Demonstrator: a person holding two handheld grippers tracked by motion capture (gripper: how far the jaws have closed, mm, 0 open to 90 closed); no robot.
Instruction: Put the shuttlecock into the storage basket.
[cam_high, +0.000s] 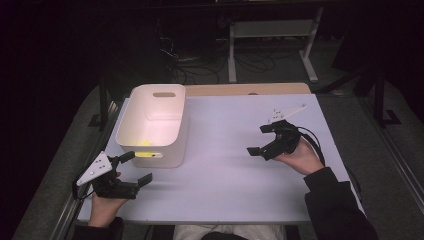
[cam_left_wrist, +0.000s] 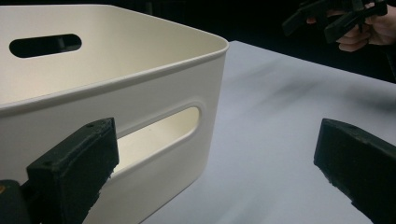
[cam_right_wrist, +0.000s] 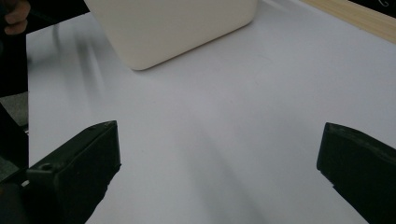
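That cream rectangular plastic bin (cam_high: 172, 150) near your left gripper (cam_high: 134, 167) looks smooth with a soft satin sheen, moulded handle slots and all. Your matt white tabletop (cam_high: 235, 170) reads as smooth laminate, with a bare light wood strip (cam_high: 250, 89) along the far edge. The black jaw pads on your left gripper look rough, rubbery and totally matt.
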